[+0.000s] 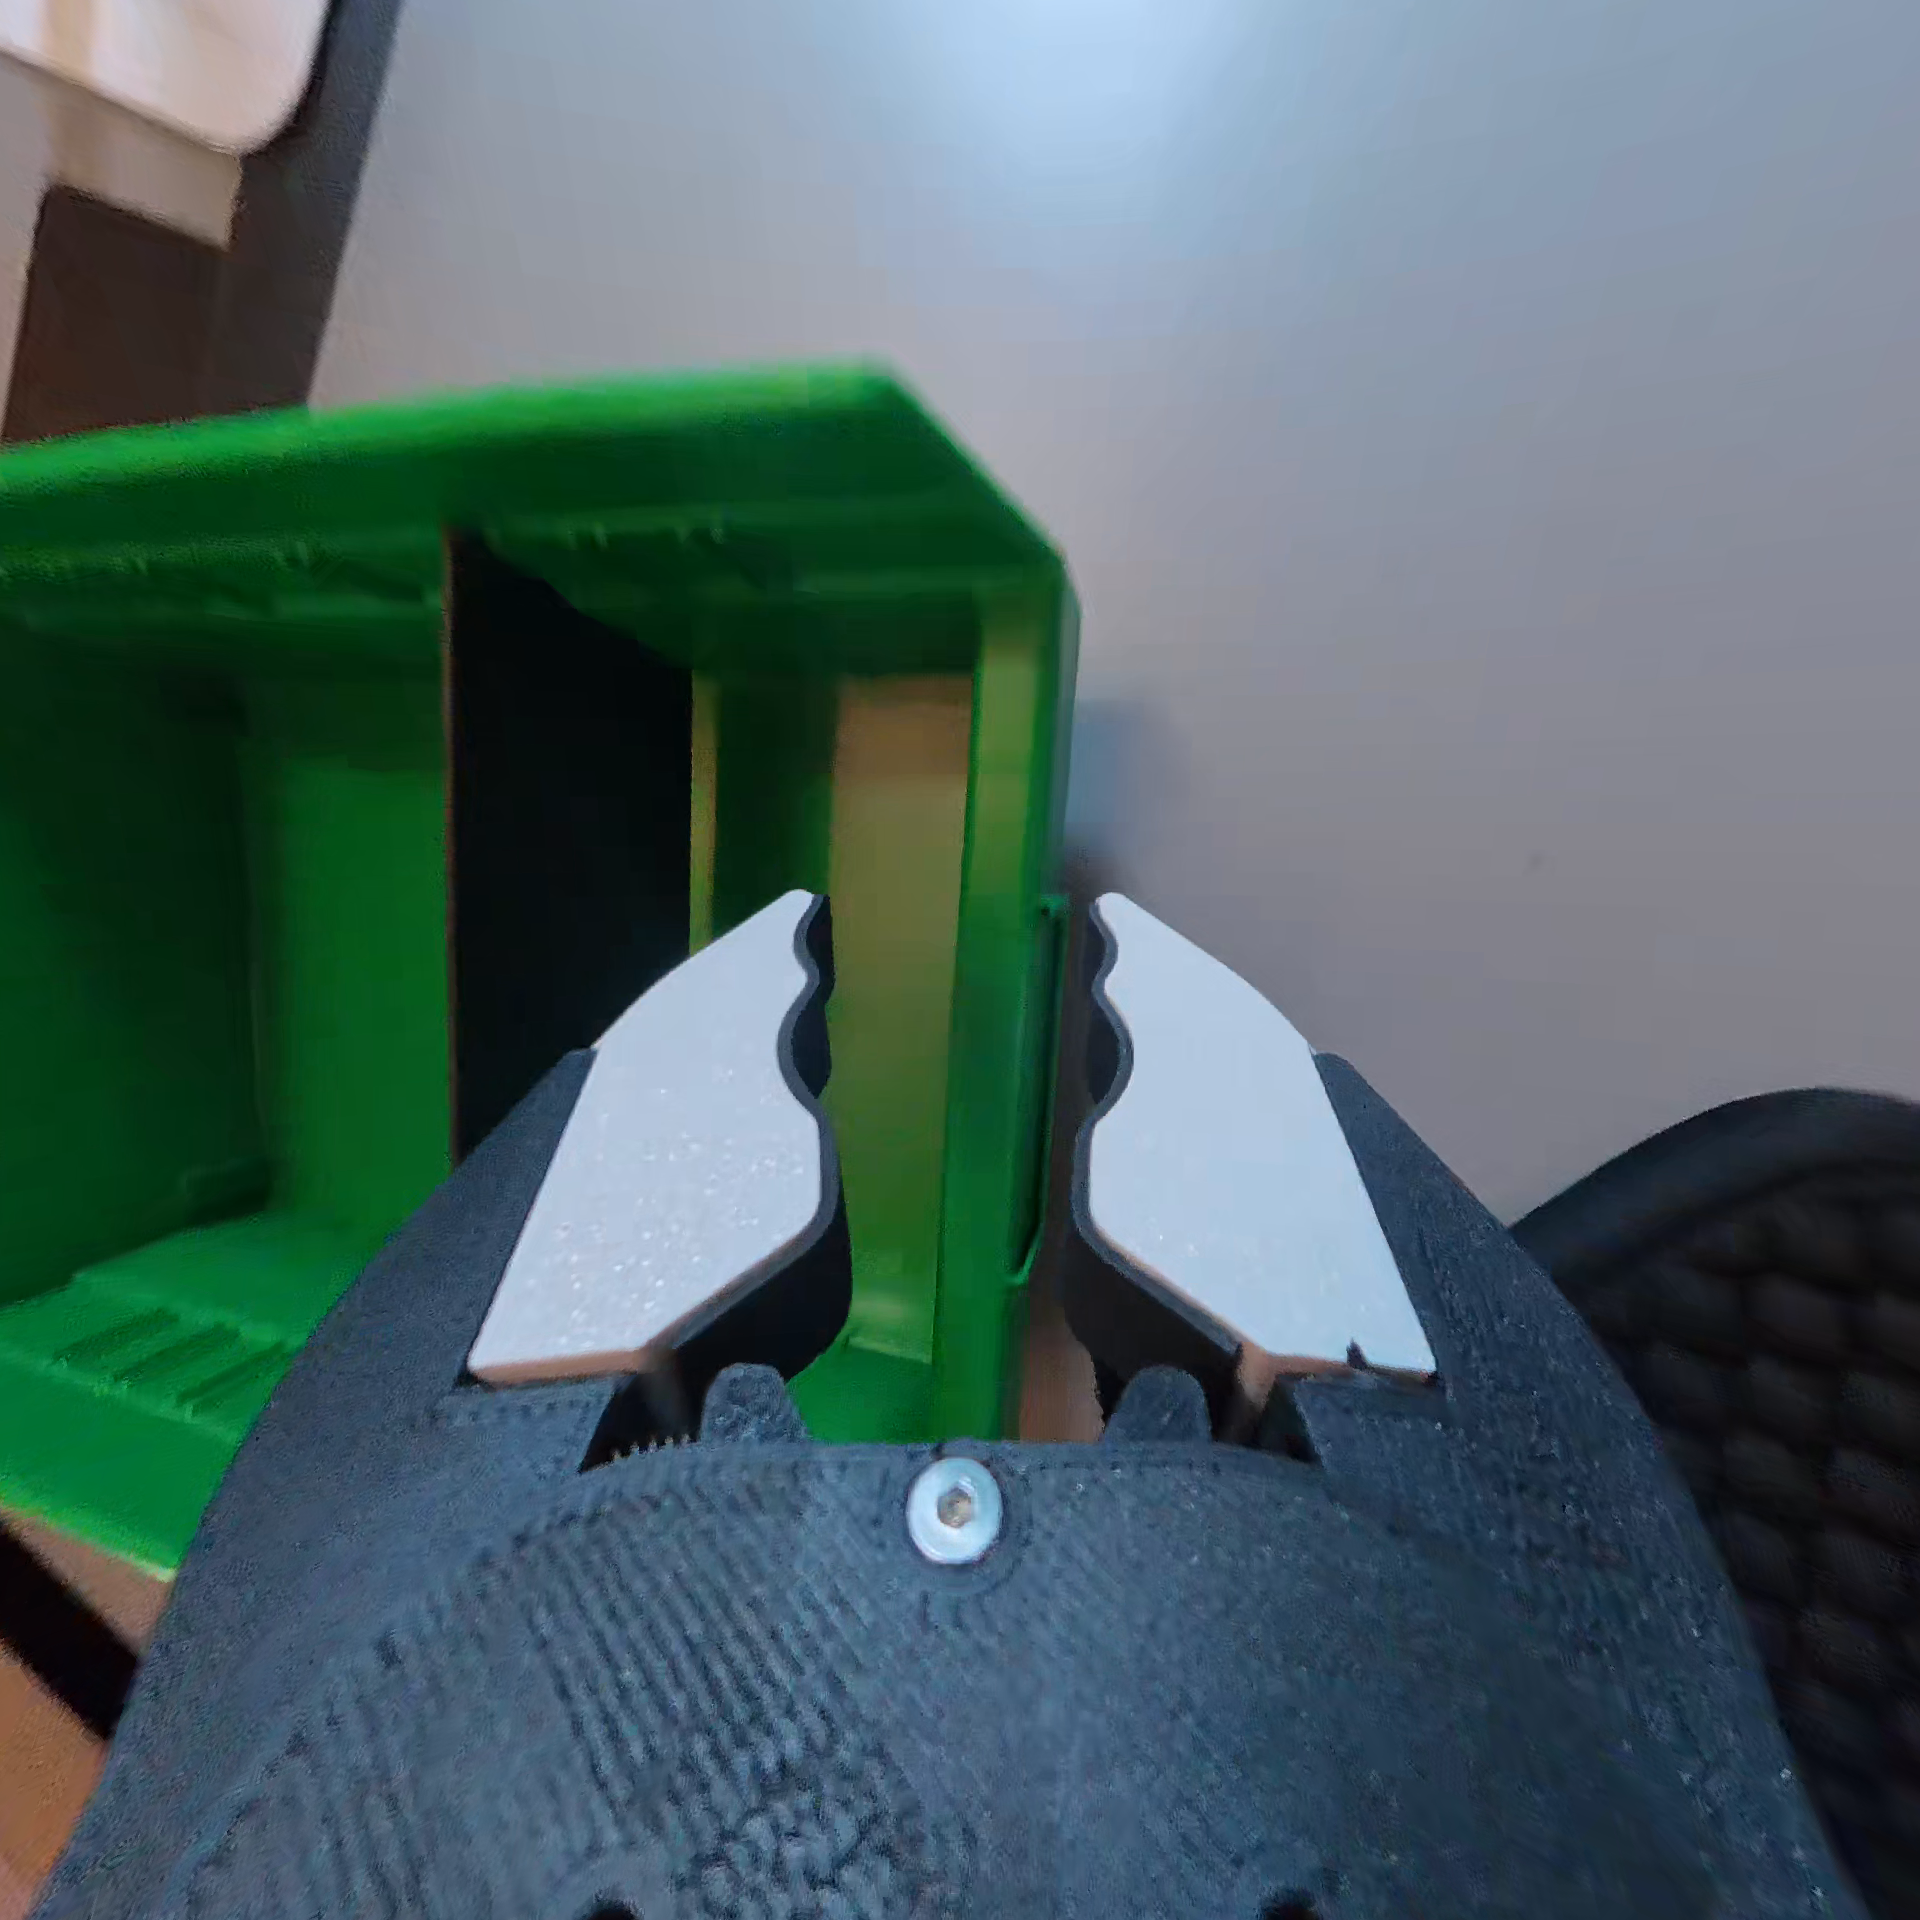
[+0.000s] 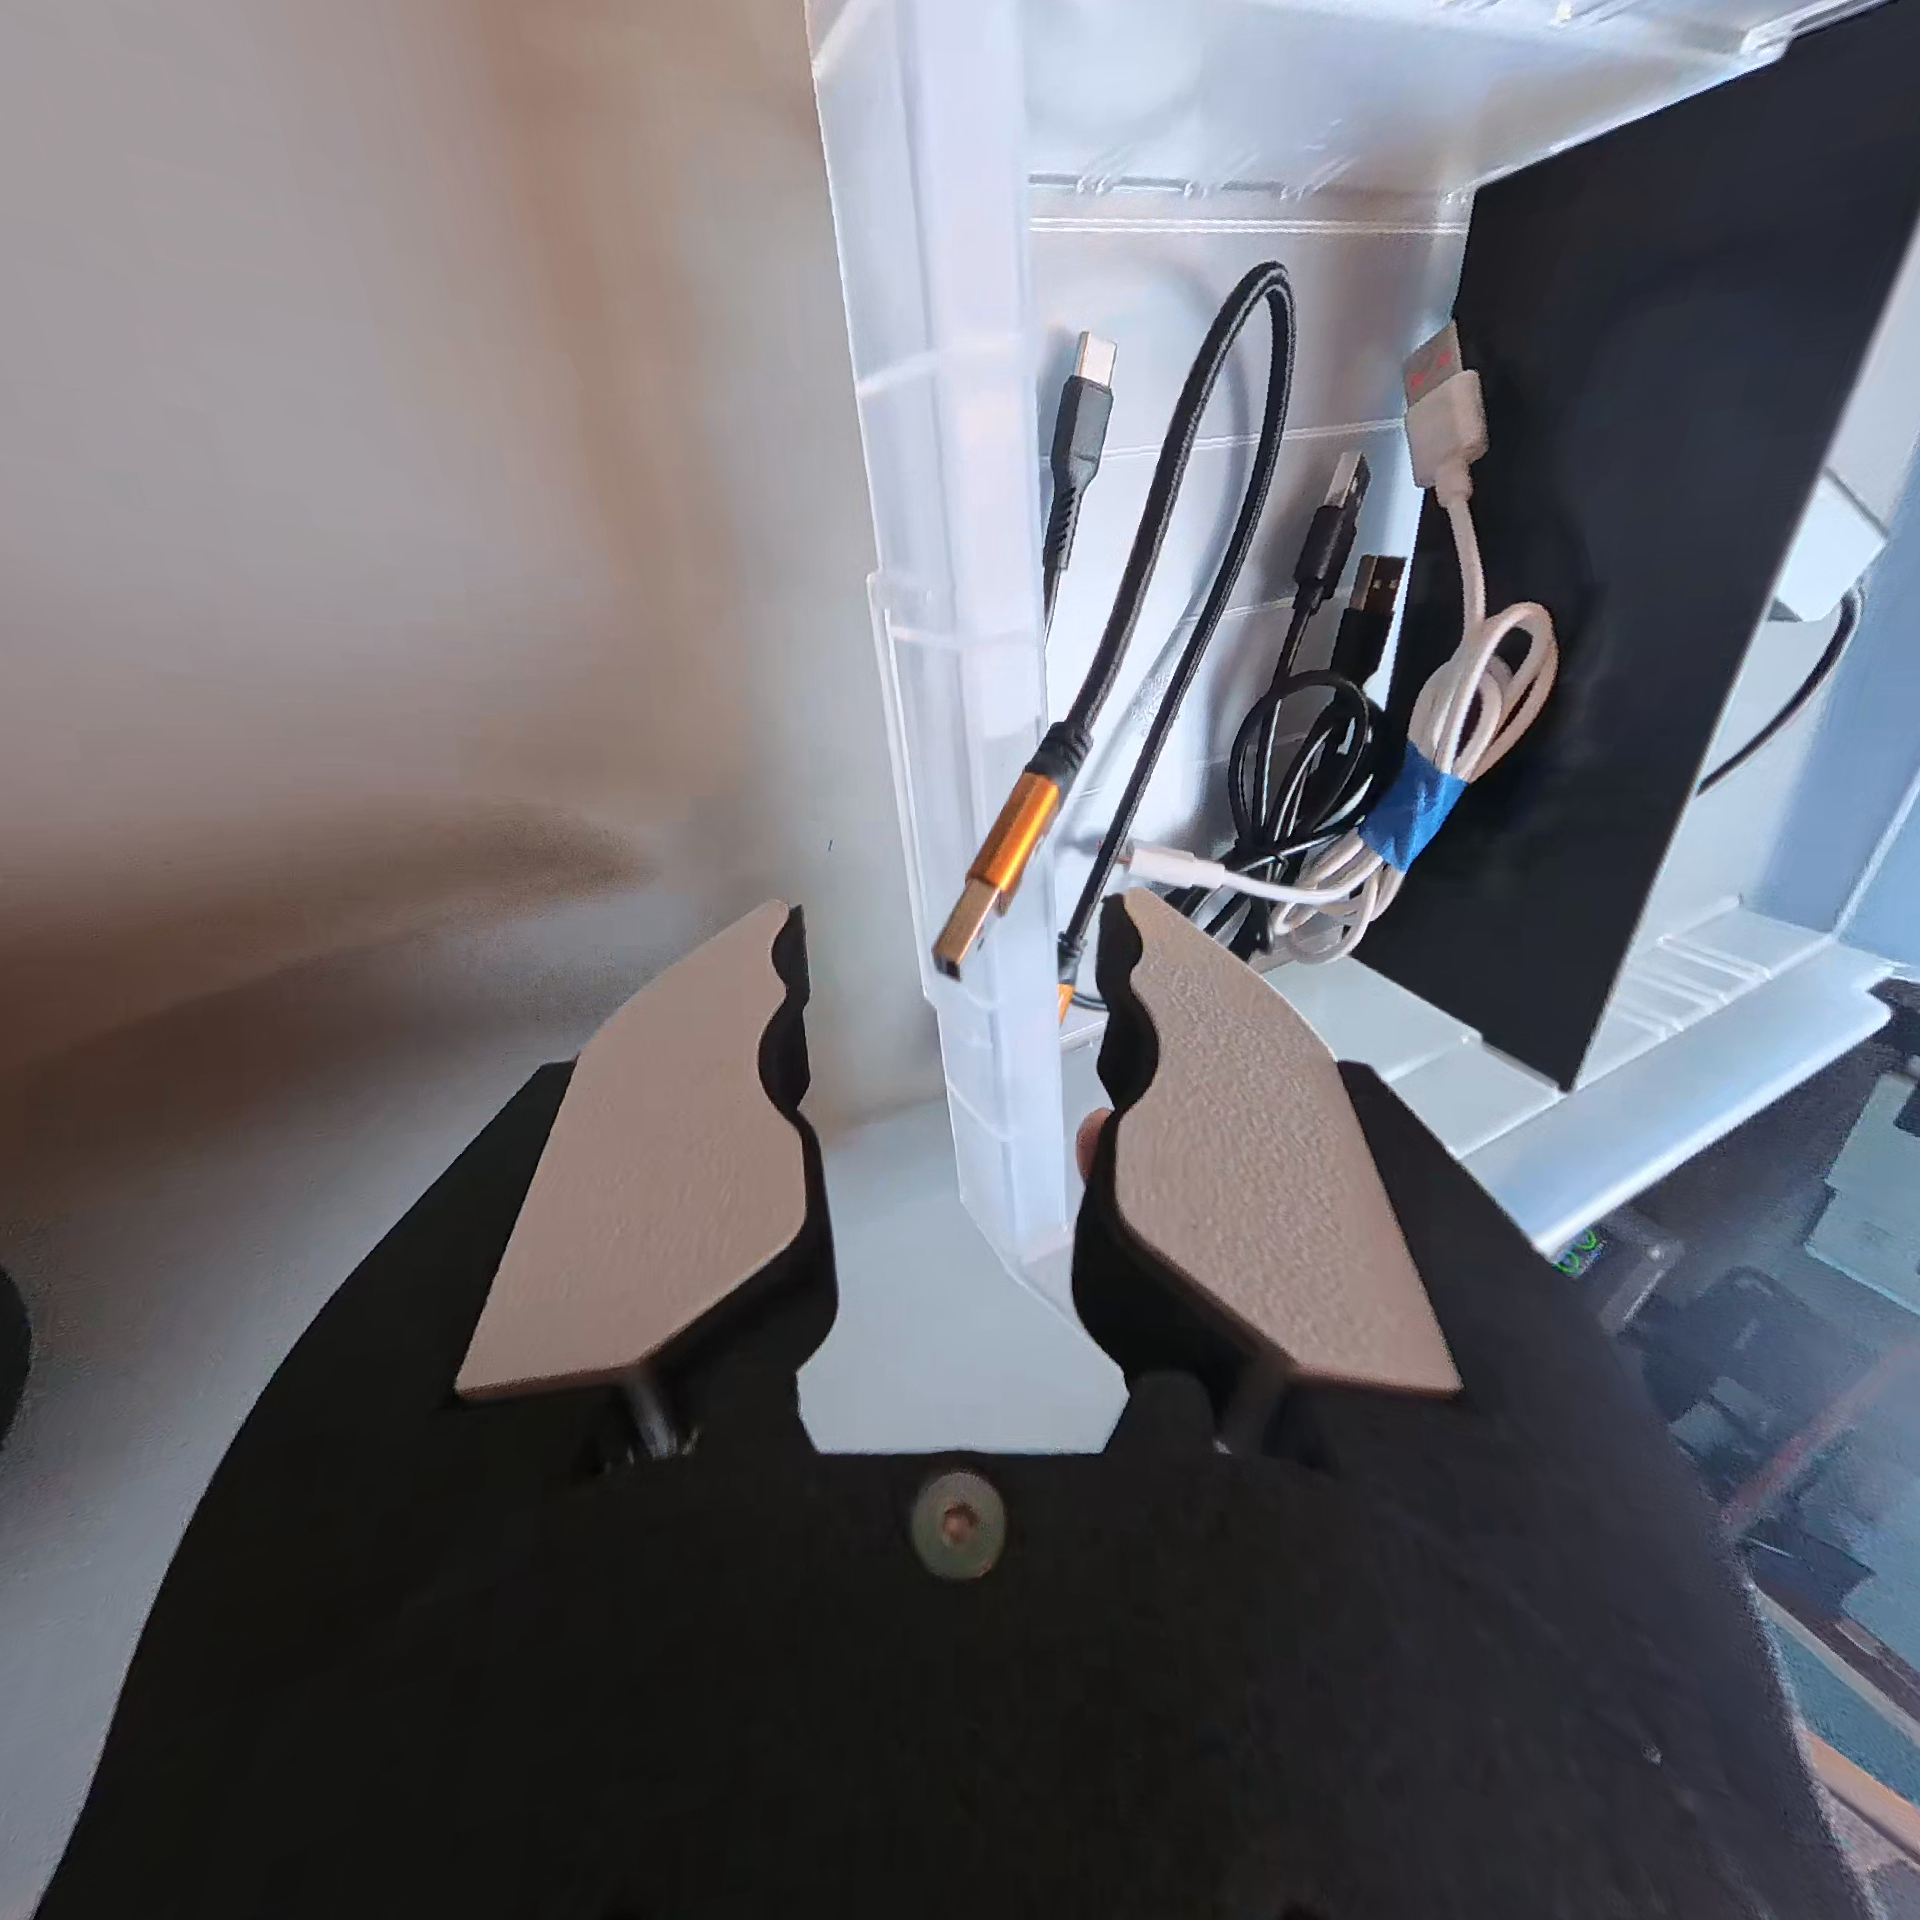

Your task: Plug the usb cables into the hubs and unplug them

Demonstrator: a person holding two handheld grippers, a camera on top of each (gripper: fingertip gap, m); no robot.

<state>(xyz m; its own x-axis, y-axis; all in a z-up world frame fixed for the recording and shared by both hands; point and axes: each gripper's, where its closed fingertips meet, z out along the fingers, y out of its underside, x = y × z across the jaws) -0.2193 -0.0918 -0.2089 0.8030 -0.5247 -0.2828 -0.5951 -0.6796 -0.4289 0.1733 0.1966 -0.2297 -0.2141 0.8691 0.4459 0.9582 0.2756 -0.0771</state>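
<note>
A black braided USB cable with an orange metal plug (image 2: 1003, 868) hangs over the rim of a clear plastic bin (image 2: 935, 499), beside a coiled white cable bound with blue tape (image 2: 1455, 748) and thin black cables (image 2: 1309, 727) inside it. The right gripper (image 2: 951, 961) stands with jaws apart around the bin's corner wall, grasping nothing. The left gripper (image 1: 956, 951) is likewise spread and empty, straddling the side wall of a green plastic bin (image 1: 997, 935).
</note>
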